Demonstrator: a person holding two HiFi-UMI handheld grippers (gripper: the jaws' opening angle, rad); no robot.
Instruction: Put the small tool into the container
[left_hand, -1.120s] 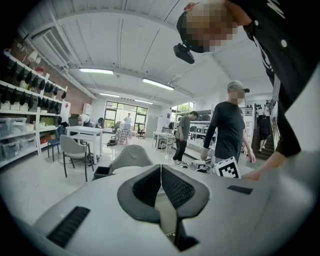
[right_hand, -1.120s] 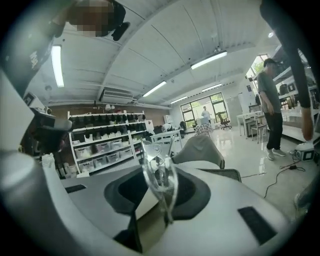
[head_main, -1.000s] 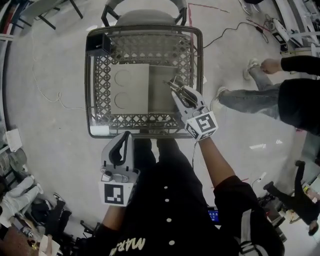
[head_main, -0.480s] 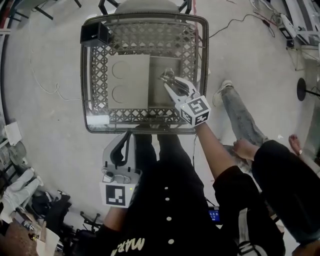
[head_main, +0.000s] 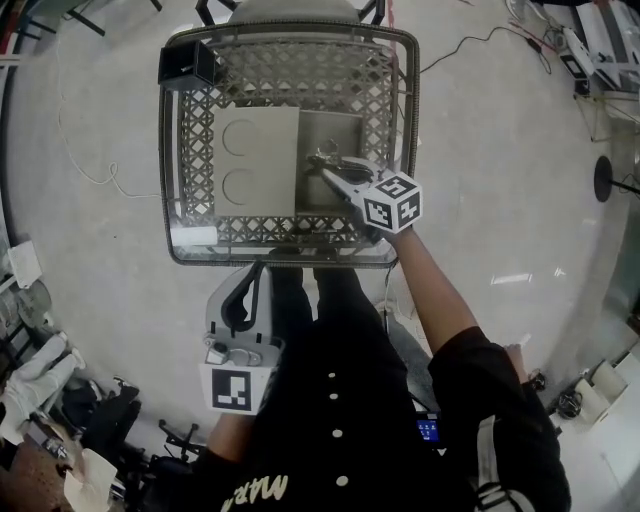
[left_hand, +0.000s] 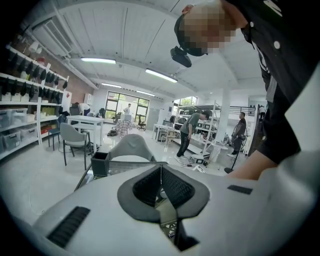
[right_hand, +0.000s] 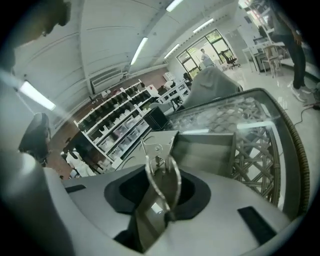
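Observation:
A grey lattice basket stands on a chair in front of me. My right gripper reaches down into it from the right, shut on a small shiny metal tool. The tool hangs over a grey inner box inside the basket. In the right gripper view the tool sticks out between the dark pads of the right gripper, with the basket's lattice wall beyond. My left gripper is held near my body outside the basket, its jaws shut with nothing in them.
A beige board with two circles lies in the basket's left half. A black box sits on the far left corner. A grey chair back shows beyond. Cables trail over the floor at right.
My right gripper has moved left and deeper into the basket with the tool still held. The person in jeans at the right has left the view. The left gripper has stayed put.

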